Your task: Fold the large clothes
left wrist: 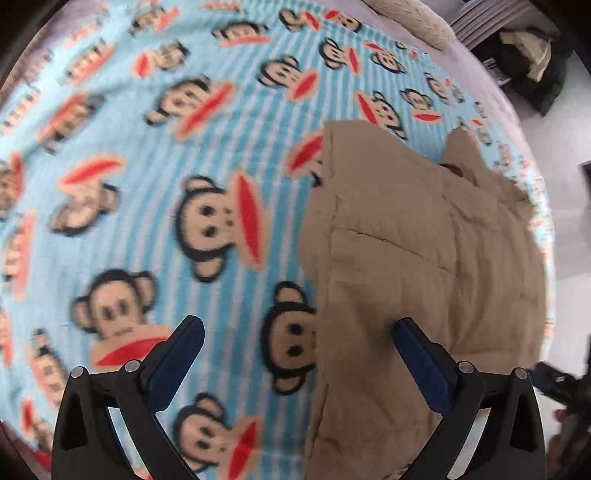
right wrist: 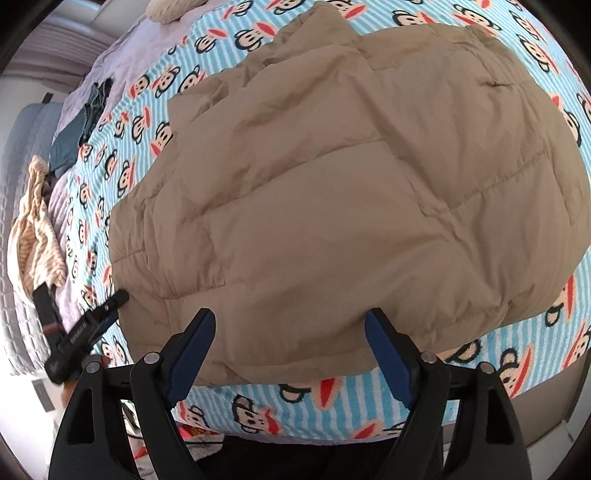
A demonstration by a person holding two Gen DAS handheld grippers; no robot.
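Tongs first: the left gripper [left wrist: 295, 328] hangs over the bed with its blue fingers [left wrist: 177, 354] spread wide and nothing between them, one finger over the blanket [left wrist: 147, 184], the other over the edge of the tan padded jacket [left wrist: 406, 258]. The right gripper [right wrist: 290, 317] also stands open, gripping nothing; its fingers [right wrist: 194, 350] hover above the jacket's stitched hem nearest the camera. The jacket [right wrist: 351, 177] lies flat on the blue striped blanket [right wrist: 535, 332] printed with monkey faces, filling most of the right view and already doubled over on itself in places. Seen from the right wrist, the left gripper [right wrist: 88, 332] sits at the jacket's left edge (whether it touches the cloth is hard to tell). Farther off, near the bed's far side, lie a dark green garment [right wrist: 79, 129] and a crumpled striped cloth [right wrist: 37, 221]. A cream pillow [left wrist: 417, 22] rests at the head of the bed.
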